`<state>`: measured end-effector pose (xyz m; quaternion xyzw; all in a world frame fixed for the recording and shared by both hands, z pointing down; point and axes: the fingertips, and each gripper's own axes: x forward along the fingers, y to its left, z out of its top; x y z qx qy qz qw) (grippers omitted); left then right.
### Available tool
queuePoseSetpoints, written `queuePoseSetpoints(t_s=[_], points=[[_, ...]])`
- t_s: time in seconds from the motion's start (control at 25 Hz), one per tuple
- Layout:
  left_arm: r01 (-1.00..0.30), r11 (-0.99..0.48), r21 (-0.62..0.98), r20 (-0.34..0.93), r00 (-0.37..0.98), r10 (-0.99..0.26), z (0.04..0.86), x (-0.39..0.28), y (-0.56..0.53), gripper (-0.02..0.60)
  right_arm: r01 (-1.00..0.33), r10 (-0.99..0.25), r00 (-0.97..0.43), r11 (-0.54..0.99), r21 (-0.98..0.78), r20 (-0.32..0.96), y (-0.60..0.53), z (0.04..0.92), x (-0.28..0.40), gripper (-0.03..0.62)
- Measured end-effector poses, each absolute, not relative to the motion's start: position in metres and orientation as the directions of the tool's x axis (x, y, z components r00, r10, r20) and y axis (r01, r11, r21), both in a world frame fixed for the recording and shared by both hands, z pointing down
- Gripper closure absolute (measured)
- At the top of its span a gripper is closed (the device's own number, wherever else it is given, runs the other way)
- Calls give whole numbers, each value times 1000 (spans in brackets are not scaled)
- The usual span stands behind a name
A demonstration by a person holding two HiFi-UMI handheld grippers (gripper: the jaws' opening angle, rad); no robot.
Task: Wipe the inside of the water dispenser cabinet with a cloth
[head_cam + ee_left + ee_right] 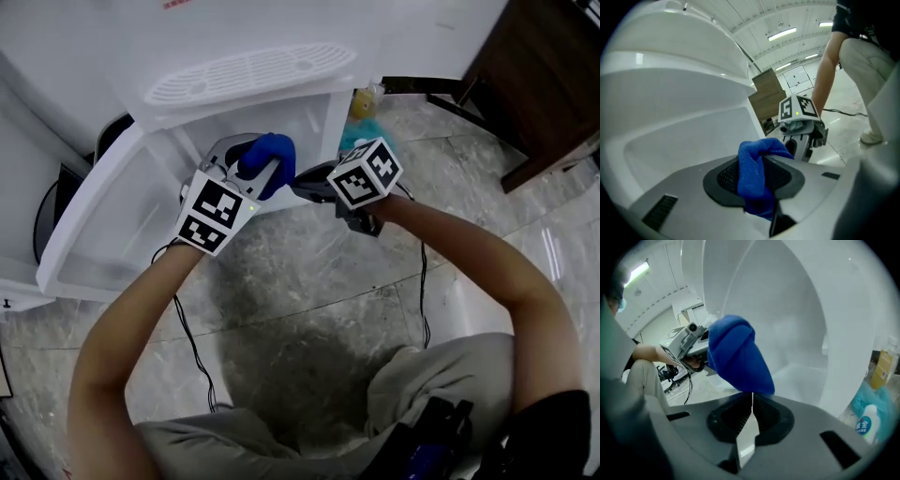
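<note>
Where the head view looks down on the water dispenser's open cabinet (281, 127), the left hand-held gripper (261, 173) holds a bunched blue cloth (270, 152) at the opening, the right hand-held gripper (302, 183) just beside it. Its own view shows the left jaws pinching a fold whose free end flops over: soft, light stuff, I judge, best taken by a thick bunch. Right gripper view: jaws closed on nothing, the cloth just beyond their tips.
</note>
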<state>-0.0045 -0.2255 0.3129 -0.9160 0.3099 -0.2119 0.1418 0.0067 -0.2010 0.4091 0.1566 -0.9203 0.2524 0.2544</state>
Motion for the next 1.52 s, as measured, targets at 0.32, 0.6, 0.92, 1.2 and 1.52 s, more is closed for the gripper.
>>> queuePoseSetpoints(t_s=[0.32, 0.6, 0.92, 1.2, 1.52], points=[[-393, -776, -493, 436, 661, -611, 349, -51, -198, 465, -371, -179, -895, 806, -461, 408, -213, 364, -20, 591], [-349, -772, -531, 476, 631, -613, 361, -60, -193, 465, -281, -151, -952, 770, -573, 265, -205, 334, -54, 329], [-274, -750, -602, 474, 633, -612, 360, -46, -185, 465, -259, -89, -947, 779, -570, 308, -192, 351, -65, 332], [-273, -737, -619, 453, 643, -618, 364, -45, -187, 405, -252, -59, -942, 775, -580, 330, -192, 353, -64, 531], [-301, -737, -605, 458, 626, -631, 368, -53, -190, 402, -417, -213, -879, 778, -469, 428, -231, 363, -32, 534]])
